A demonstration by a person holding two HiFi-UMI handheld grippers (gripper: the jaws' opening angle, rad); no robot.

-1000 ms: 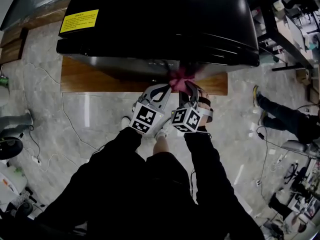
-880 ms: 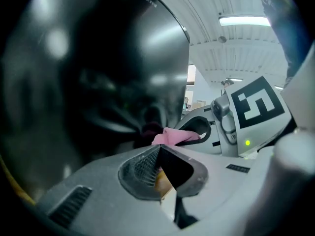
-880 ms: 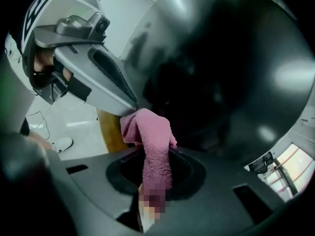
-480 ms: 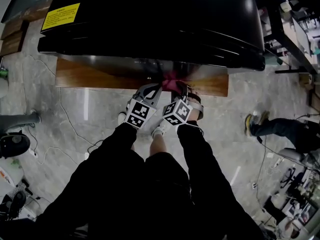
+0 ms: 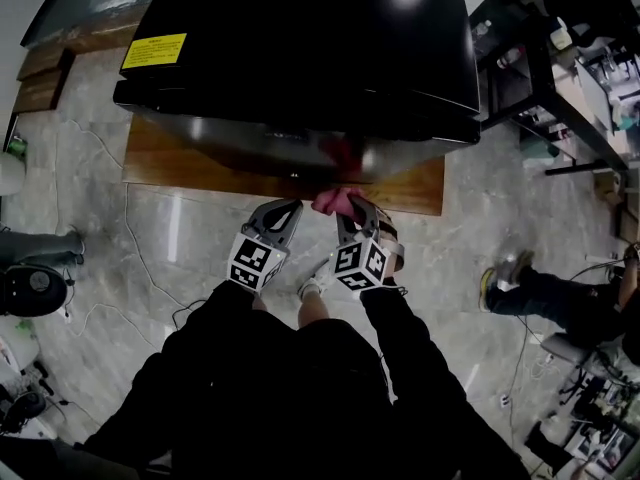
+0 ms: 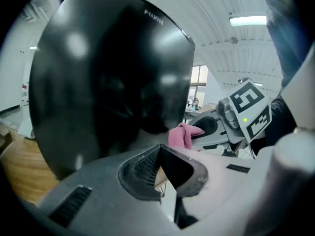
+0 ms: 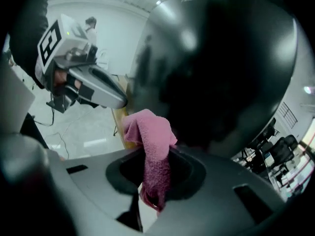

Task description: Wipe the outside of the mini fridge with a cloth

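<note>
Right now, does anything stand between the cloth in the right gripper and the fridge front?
Nothing visible does. The pink cloth, clamped in the right gripper jaws, faces the mini fridge black door directly. The left gripper, shut and empty, sits off to its left, clear of that path.

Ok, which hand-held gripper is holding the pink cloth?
The right hand-held gripper, clamped on the pink textured cloth; the left hand-held gripper is shut on nothing.
</note>
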